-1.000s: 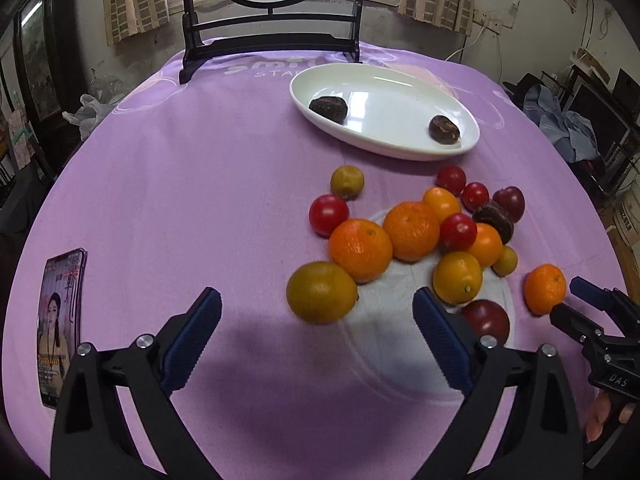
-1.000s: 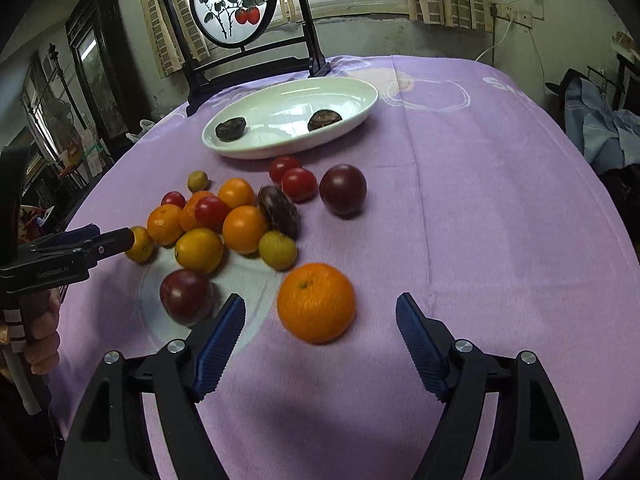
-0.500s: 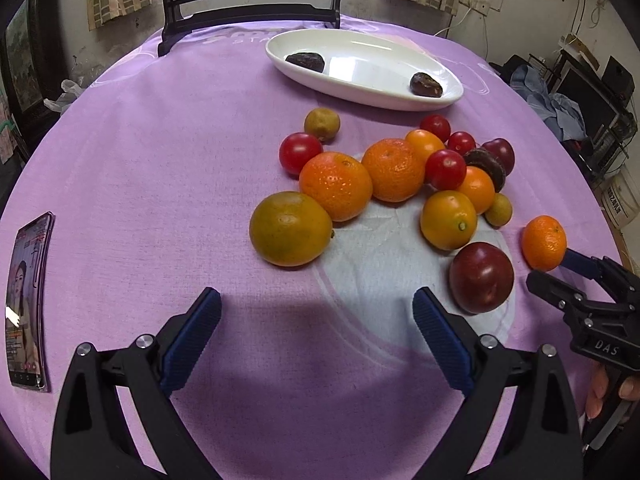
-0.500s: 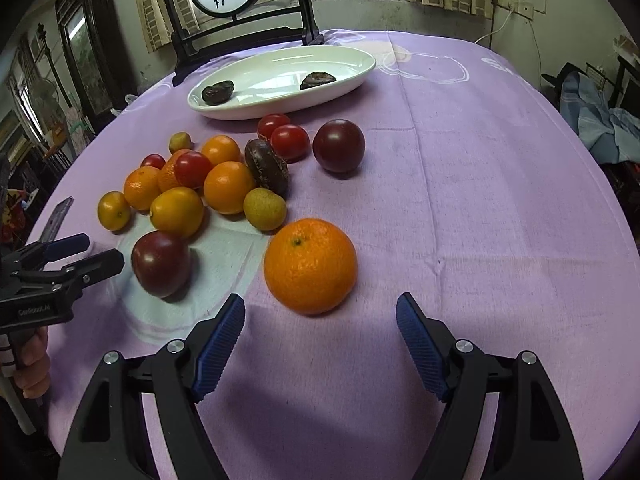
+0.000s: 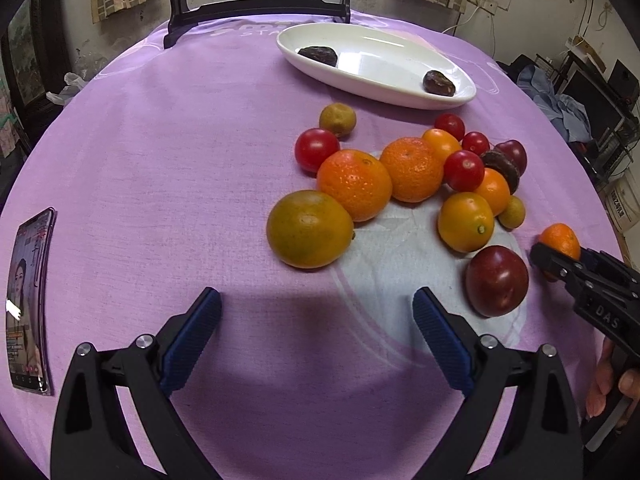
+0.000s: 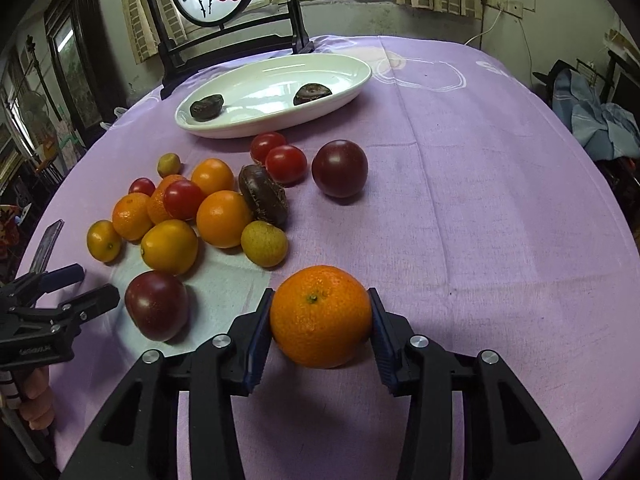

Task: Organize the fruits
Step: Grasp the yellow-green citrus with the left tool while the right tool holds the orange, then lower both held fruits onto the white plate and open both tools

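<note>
Left gripper (image 5: 316, 320) jaws wide apart, nothing between them, low over the counter (image 5: 160, 160) short of the yellow-green orange (image 5: 310, 229). If I push forward, a finger may nudge it into the pile and scatter the tomatoes.

Right gripper (image 6: 320, 330) clamped on the lone mandarin (image 6: 320, 316), both pads against its sides, fruit apparently on the cloth just beside the dark plum (image 6: 157, 305). The pads sit near its widest part; my worry is it slipping out on the lift toward the white dish (image 6: 352, 80).
</note>
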Available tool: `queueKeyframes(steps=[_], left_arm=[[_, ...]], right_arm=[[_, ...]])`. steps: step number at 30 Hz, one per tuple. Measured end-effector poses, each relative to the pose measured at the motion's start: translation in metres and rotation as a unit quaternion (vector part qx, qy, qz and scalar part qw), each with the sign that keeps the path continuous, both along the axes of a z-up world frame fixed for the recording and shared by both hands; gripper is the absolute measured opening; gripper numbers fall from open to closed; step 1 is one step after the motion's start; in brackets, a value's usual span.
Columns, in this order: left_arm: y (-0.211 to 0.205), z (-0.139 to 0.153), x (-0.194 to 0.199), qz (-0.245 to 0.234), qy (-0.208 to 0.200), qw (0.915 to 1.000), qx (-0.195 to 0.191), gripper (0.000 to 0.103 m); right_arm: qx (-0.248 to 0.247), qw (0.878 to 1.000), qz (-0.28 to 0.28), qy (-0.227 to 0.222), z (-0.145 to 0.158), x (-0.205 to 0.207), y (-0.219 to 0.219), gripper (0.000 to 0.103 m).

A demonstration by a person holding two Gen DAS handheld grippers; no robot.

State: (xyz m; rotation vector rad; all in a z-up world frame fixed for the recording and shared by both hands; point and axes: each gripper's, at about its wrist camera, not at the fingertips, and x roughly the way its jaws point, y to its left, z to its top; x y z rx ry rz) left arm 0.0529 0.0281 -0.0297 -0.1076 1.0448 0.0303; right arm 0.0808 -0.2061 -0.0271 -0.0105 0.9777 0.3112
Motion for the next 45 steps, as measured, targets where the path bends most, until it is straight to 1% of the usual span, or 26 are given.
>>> queueKeyframes(steps=[3, 6, 8, 10, 11, 12, 13, 14, 15, 16, 17, 18, 21, 23, 27, 30, 33, 36, 39, 41, 43, 45], left_arm=[[0.004, 0.001, 0.004, 0.006, 0.0, 1.0, 0.007, 0.094], [0.007, 0.003, 0.01, 0.01, -0.005, 0.9996, 0.025, 0.094], [0.01, 0.003, 0.014, 0.016, -0.005, 0.9992, 0.036, 0.09], [0.012, 0.0, 0.019, 0.016, 0.002, 0.9994, 0.029, 0.082], [0.012, -0.001, 0.022, 0.015, 0.005, 0.9995, 0.026, 0.081], [0.011, -0.002, 0.024, 0.015, 0.004, 0.9994, 0.031, 0.079], [0.009, -0.001, 0.025, 0.013, 0.001, 0.9991, 0.039, 0.074], [0.007, -0.001, 0.028, 0.008, -0.002, 0.9989, 0.046, 0.072], [0.005, -0.001, 0.028, 0.003, -0.006, 0.9989, 0.046, 0.064], [0.002, 0.001, 0.029, -0.004, -0.011, 0.9989, 0.046, 0.052], [0.0, 0.003, 0.029, -0.014, -0.016, 0.9988, 0.044, 0.044], [-0.003, 0.004, 0.03, -0.02, -0.016, 0.9988, 0.043, 0.042], [-0.004, 0.005, 0.026, -0.021, -0.016, 0.9988, 0.041, 0.042], [-0.003, 0.01, 0.021, -0.025, -0.018, 0.999, 0.031, 0.042], [-0.001, 0.031, 0.011, -0.031, -0.038, 0.9986, 0.019, 0.042], [-0.001, 0.055, 0.009, -0.039, -0.061, 0.9973, 0.009, 0.042], [-0.004, 0.075, 0.017, -0.053, -0.076, 0.9957, 0.001, 0.042], [-0.011, 0.093, 0.034, -0.062, -0.09, 0.9941, 0.0, 0.042], [-0.019, 0.104, 0.064, -0.055, -0.102, 0.9931, 0.017, 0.042], [-0.019, 0.106, 0.087, -0.044, -0.108, 0.9931, 0.012, 0.042], [-0.018, 0.102, 0.114, -0.026, -0.104, 0.9942, 0.014, 0.042], [-0.018, 0.094, 0.137, -0.016, -0.092, 0.9955, 0.017, 0.042]], right_arm=[[0.02, 1.0, 0.009, 0.005, 0.001, -0.006, -0.002, 0.045], [0.032, 0.999, 0.019, 0.006, 0.002, -0.011, -0.003, 0.045], [0.036, 0.999, 0.023, 0.006, 0.002, -0.014, -0.004, 0.045], [0.04, 0.999, 0.025, 0.005, 0.002, -0.016, -0.005, 0.045], [0.041, 0.999, 0.026, 0.006, 0.002, -0.016, -0.005, 0.045], [0.042, 0.999, 0.026, 0.005, 0.003, -0.017, -0.006, 0.045], [0.043, 0.999, 0.026, 0.005, 0.003, -0.017, -0.006, 0.045], [0.044, 0.999, 0.027, 0.005, 0.003, -0.017, -0.006, 0.045], [0.044, 0.999, 0.028, 0.005, 0.003, -0.017, -0.005, 0.045], [0.044, 0.999, 0.028, 0.005, 0.003, -0.017, -0.005, 0.045], [0.044, 0.999, 0.029, 0.005, 0.003, -0.017, -0.005, 0.045], [0.045, 0.999, 0.03, 0.005, 0.004, -0.018, -0.005, 0.045], [0.049, 0.998, 0.033, 0.005, 0.006, -0.02, -0.005, 0.045], [0.051, 0.998, 0.036, 0.004, 0.008, -0.021, -0.005, 0.045], [0.062, 0.997, 0.041, -0.003, 0.019, -0.022, -0.004, 0.045], [0.069, 0.996, 0.049, -0.022, 0.037, -0.02, -0.004, 0.045], [0.072, 0.994, 0.062, -0.053, 0.064, -0.014, 0.001, 0.045], [0.072, 0.991, 0.072, -0.084, 0.088, -0.002, 0.008, 0.045], [0.075, 0.989, 0.078, -0.102, 0.103, 0.02, 0.018, 0.045], [0.08, 0.989, 0.08, -0.097, 0.104, 0.038, 0.028, 0.045], [0.079, 0.99, 0.076, -0.087, 0.1, 0.058, 0.036, 0.045], [0.056, 0.993, 0.071, -0.081, 0.09, 0.08, 0.049, 0.045]])
